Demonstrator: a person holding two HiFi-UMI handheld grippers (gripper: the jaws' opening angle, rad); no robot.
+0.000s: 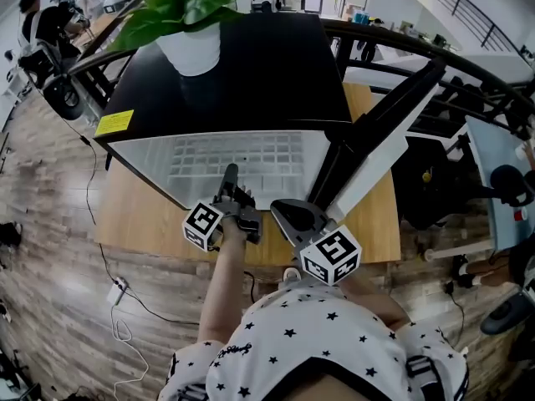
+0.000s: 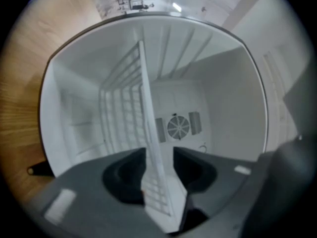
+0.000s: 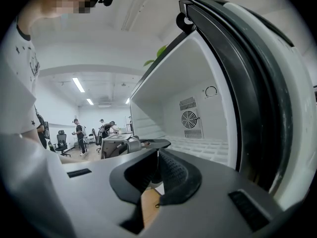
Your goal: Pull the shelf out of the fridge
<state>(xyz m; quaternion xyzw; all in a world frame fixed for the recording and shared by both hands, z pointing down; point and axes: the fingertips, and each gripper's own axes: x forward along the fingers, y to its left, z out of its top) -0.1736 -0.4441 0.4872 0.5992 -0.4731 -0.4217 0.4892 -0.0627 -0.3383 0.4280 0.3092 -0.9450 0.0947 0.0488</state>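
Right gripper (image 3: pixel 156 155): jaws together, empty, parked beside the open door (image 3: pixel 257 83).
Left gripper (image 2: pixel 154 156): jaws apart, gripping nothing yet.
Wire shelf (image 2: pixel 124 103): front edge sits right between those open jaws, and the rest runs ahead of them into the mini fridge (image 1: pixel 251 65).
Tip: I'd clamp on that front edge first, then pull straight back and level so it doesn't snag the walls.

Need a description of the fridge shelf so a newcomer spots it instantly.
Find the black fridge on the wooden table, its door swung open. The shelf is the white wire grid in the open front, the only gridded panel among smooth white walls.
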